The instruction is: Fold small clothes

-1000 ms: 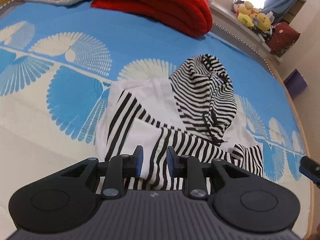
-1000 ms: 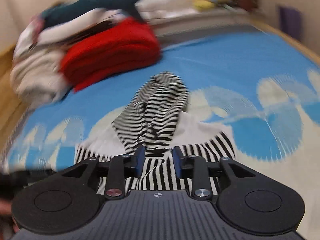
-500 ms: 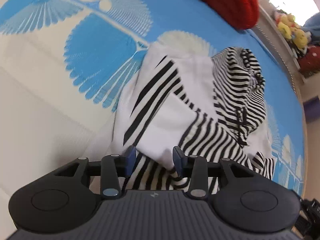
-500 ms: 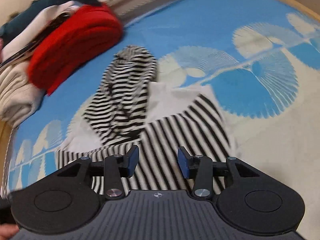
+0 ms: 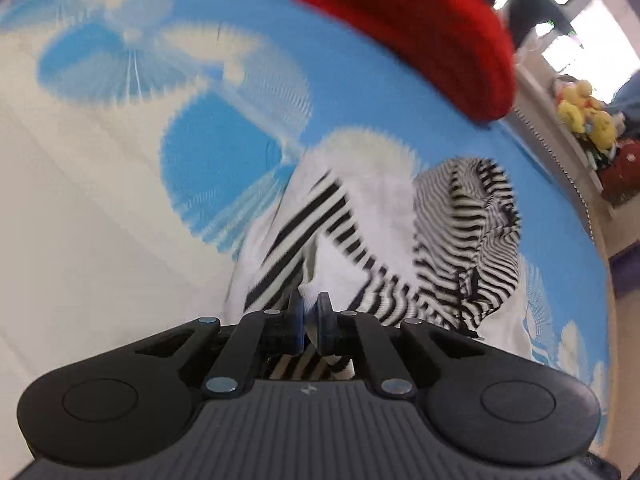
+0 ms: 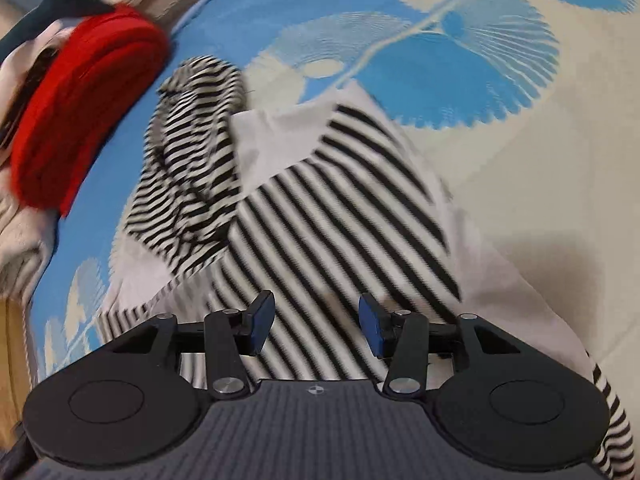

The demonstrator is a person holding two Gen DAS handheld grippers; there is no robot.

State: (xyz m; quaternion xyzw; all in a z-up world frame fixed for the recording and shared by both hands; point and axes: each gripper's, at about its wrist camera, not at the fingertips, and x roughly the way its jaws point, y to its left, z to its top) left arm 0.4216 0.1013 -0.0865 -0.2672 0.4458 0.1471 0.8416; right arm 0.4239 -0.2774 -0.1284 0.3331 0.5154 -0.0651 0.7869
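Note:
A small black-and-white striped hooded top [image 5: 400, 232] lies crumpled on the blue and cream patterned bed cover [image 5: 120, 240]. Its striped hood [image 5: 476, 216] points away from me. My left gripper [image 5: 309, 312] is shut on a white edge of the top, which bunches between the blue pads. In the right wrist view the striped body of the top [image 6: 320, 220] spreads under my right gripper [image 6: 316, 320], which is open, low over the stripes, holding nothing.
A folded red blanket [image 5: 420, 28] lies beyond the hood, also in the right wrist view [image 6: 80, 112]. Pale folded bedding [image 6: 20, 236] sits beside it. Plush toys [image 5: 584, 116] sit on a ledge at the far right.
My left gripper has closed on the white edge of the top. My right gripper has opened wider and dropped closer over the striped body.

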